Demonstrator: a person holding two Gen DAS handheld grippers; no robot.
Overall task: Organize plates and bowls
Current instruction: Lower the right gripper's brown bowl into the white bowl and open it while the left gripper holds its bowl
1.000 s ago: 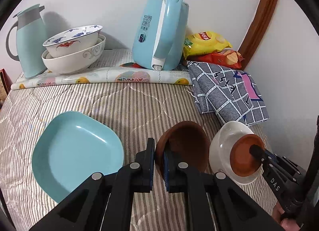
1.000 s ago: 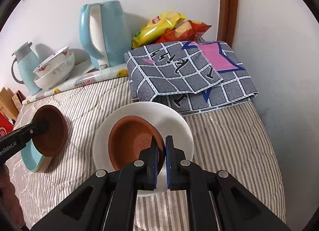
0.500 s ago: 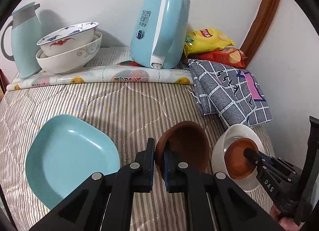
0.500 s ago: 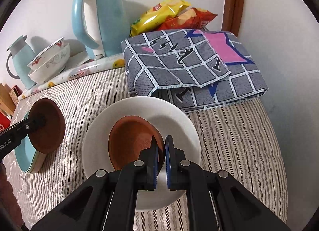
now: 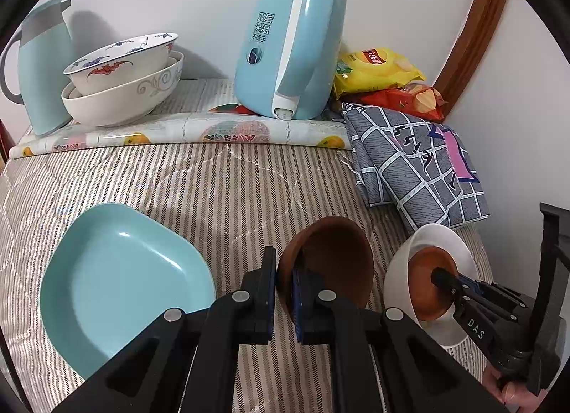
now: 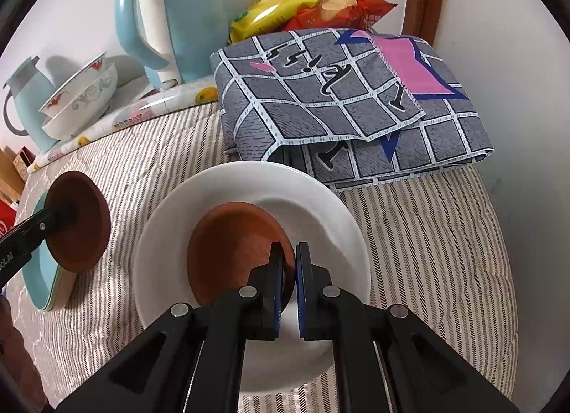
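My left gripper (image 5: 284,270) is shut on the rim of a brown bowl (image 5: 331,256), held tilted above the striped cloth, just right of a light blue square plate (image 5: 117,281). My right gripper (image 6: 289,263) is shut on the rim of a second brown bowl (image 6: 231,245), which sits low inside a white plate (image 6: 313,195). In the left wrist view that second brown bowl (image 5: 429,277) and white plate (image 5: 441,238) lie at lower right with the right gripper (image 5: 441,276) on the bowl. In the right wrist view the left gripper (image 6: 57,215) holds its brown bowl (image 6: 83,224) over the blue plate (image 6: 46,281).
Two stacked patterned bowls (image 5: 124,78), a pale blue jug (image 5: 39,67) and a blue kettle (image 5: 292,46) stand along the back wall. Snack bags (image 5: 377,71) and a folded grey checked cloth (image 5: 416,160) lie at the back right. A wall runs close on the right.
The right gripper has brought its brown bowl lower and closer into the white plate. The left gripper and its bowl have stayed nearly still.
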